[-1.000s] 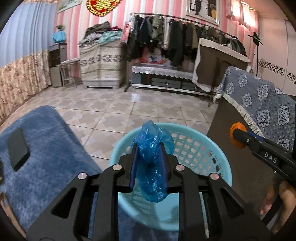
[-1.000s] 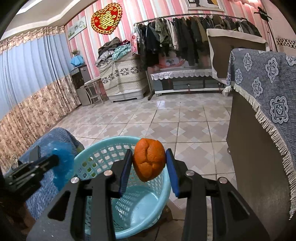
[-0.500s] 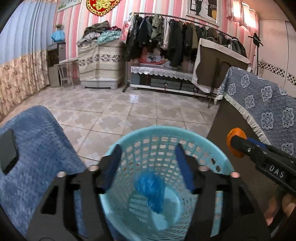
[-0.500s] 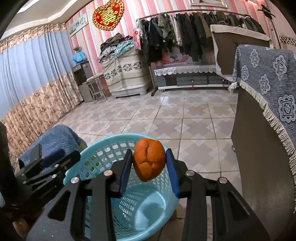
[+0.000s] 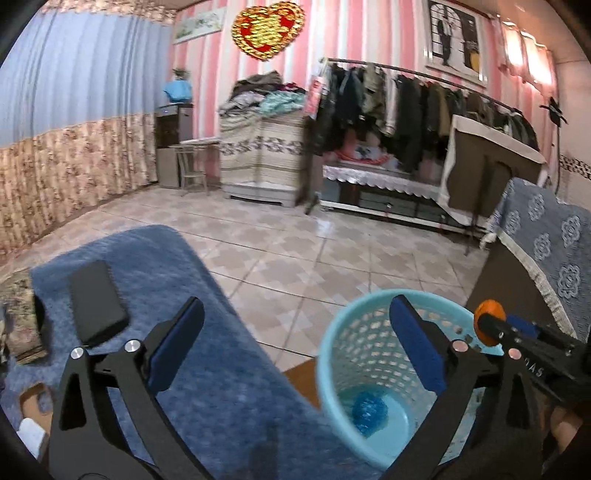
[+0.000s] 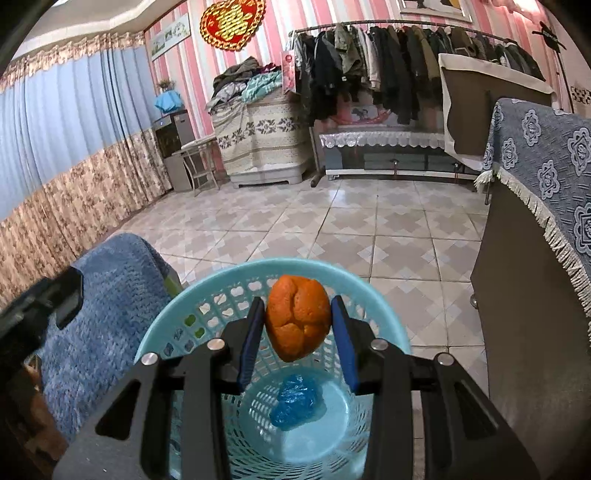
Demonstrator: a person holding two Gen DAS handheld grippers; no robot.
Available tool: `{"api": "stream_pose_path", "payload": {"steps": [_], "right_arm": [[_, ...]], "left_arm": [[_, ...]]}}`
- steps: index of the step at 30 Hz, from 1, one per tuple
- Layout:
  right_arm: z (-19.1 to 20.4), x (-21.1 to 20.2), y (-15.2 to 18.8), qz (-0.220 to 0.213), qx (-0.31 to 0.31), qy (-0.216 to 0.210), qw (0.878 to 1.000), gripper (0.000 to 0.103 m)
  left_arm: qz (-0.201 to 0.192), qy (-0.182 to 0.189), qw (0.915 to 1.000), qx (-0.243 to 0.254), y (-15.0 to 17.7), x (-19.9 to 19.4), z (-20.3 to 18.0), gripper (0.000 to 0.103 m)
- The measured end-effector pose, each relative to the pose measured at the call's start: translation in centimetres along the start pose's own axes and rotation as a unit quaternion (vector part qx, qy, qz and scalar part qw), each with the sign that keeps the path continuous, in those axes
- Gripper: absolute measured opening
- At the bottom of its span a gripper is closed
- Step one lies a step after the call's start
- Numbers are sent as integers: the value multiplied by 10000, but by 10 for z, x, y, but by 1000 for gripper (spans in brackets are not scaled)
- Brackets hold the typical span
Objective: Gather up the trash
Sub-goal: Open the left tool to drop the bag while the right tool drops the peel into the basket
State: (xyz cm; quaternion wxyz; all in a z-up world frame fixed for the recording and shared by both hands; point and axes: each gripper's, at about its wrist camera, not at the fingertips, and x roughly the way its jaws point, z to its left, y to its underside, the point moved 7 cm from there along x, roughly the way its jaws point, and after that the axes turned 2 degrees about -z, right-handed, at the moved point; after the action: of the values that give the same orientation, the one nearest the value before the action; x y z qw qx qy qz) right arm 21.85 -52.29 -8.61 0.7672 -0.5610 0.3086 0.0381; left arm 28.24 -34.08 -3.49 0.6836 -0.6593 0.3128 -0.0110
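The right hand-held gripper [image 6: 298, 326], clamped on the orange peel [image 6: 297, 317], hangs directly above the open basket [image 6: 384, 295], while the left hand-held gripper [image 5: 295, 354] is opening, with nothing between its jaws

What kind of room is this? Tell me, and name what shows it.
Most likely a lived-in room of a home, used as bedroom or storage: a long metal rail of hung dark coats, a cloth-covered pile of folded bedding, and a red-and-gold heart-shaped wall ornament on pink striped wallpaper.
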Motion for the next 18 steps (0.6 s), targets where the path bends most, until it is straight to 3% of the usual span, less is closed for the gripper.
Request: {"api": "stream_pose_path", "payload": {"steps": [12,18], "right_arm": [[16,13,4,90,-126,11,9999,41],[22,11,3,68,-247,56,9997,67]], "left_arm": [[93,-334,9991,-225,9,-13,40,98],[85,-441,9987,-225,10,-19,51,98]]}}
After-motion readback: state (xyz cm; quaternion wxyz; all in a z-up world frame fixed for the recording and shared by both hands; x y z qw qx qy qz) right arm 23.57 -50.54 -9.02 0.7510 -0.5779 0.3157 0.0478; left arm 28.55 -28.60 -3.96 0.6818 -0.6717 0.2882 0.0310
